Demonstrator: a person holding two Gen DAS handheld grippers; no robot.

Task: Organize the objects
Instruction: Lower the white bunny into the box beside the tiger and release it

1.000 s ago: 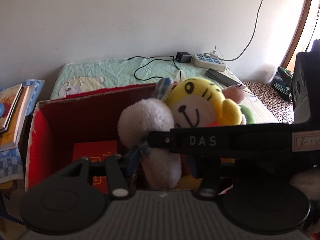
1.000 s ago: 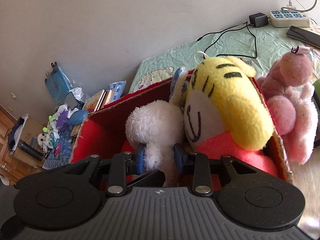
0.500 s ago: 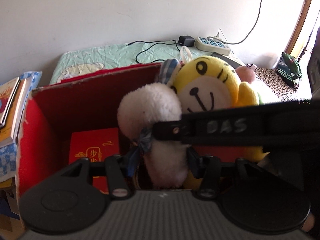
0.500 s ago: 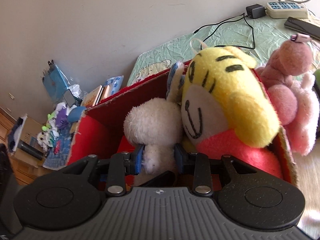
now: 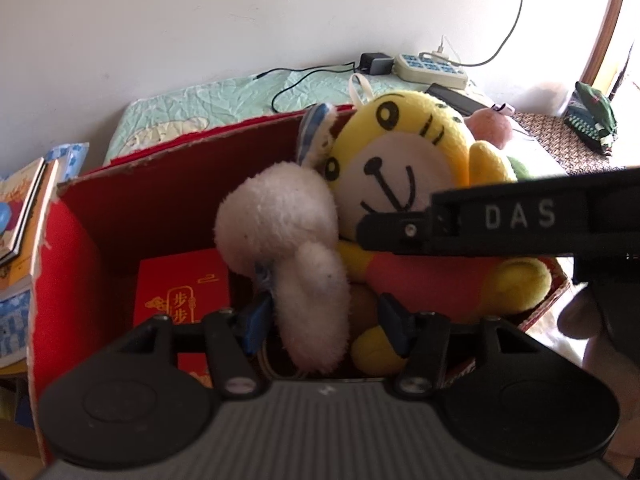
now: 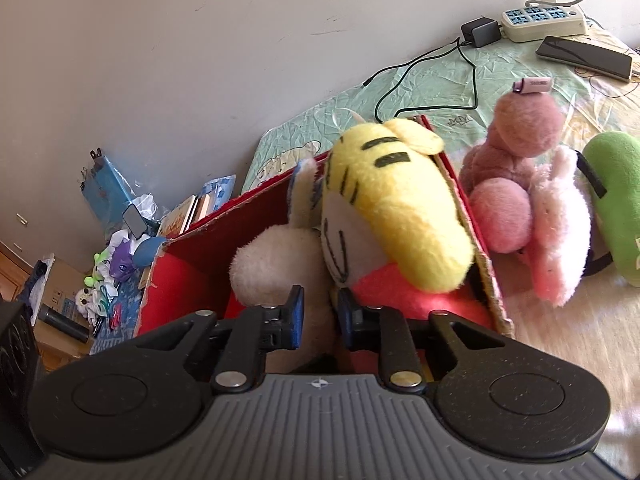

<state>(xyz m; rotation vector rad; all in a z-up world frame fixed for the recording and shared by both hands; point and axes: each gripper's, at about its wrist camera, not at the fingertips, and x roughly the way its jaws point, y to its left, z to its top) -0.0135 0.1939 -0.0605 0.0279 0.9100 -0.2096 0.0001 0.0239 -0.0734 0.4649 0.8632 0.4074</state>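
White plush point(image 5: 280, 216) sits mid-frame in the left view, inside the red box point(image 5: 52, 248), pressed against the yellow tiger point(image 5: 404, 168) to its right; red packet point(image 5: 180, 292) lies on the box floor at lower left. The plush looks light, soft and squashy, not fragile; pile is fuzzy so grip should hold, but a pinch will compress deep. Best hold judged to be the narrow neck or limb under the round head, not the fat head. Right gripper point(image 6: 319, 316) has its blue pads point(image 6: 295, 318) closed in on that narrow white part at lower centre of its view, seemingly clamped on it. Left gripper point(image 5: 324, 324) is spread wide, pads either side of the plush's lower limb, no squeeze visible. Pink plush point(image 6: 520, 184) and green plush point(image 6: 612, 196) lie outside the box at right of the right view. Versus earlier frames: the left camera has dropped closer, toys bigger in frame, right tool's bar has slid off to the right edge; right grip unchanged, the plush lower in box.
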